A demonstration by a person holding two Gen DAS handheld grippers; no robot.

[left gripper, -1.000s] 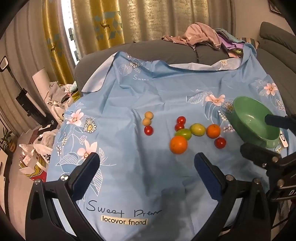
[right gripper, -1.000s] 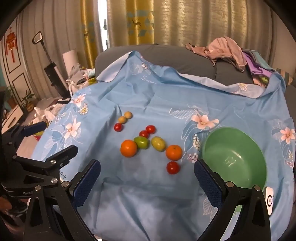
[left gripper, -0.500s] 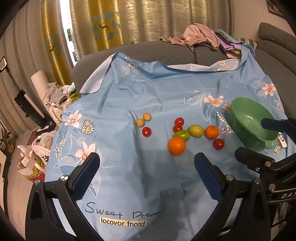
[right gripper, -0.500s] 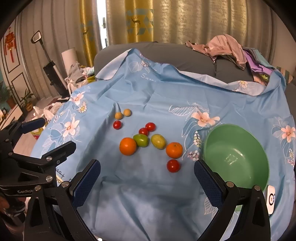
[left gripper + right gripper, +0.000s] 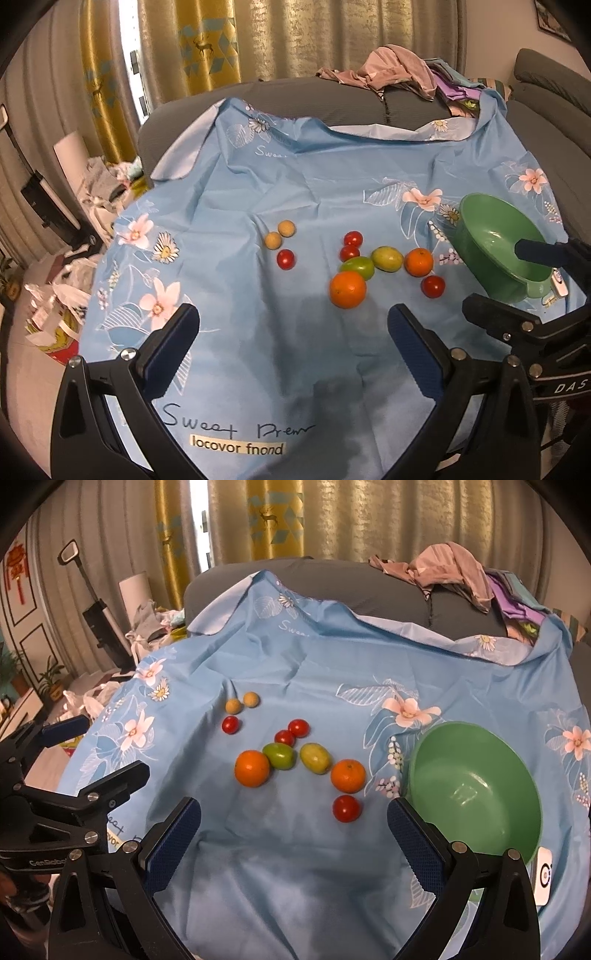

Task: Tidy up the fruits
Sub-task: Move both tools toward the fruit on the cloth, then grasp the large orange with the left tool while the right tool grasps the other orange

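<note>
Between your right tool [image 5: 291, 834] and the bowl [image 5: 476, 786] at its right lies a red tomato [image 5: 346, 808], nearest that released tool, while your left tool [image 5: 291, 339], also released and empty, faces the bigger orange [image 5: 348, 289].

Both views are creeping back and up from the blue cloth [image 5: 295, 192]: in the left wrist view the big orange [image 5: 347, 290] now sits a touch higher toward twelve o'clock than a second ago, and the green bowl [image 5: 476, 221] has slid inward from three o'clock. The right claw [image 5: 517, 291], seen from the left, has lifted slightly, its upper finger now crossing the bowl's rim. In the right wrist view the fruit cluster has drifted up the frame, and the left claw [image 5: 99, 749] at nine o'clock has risen with it.
</note>
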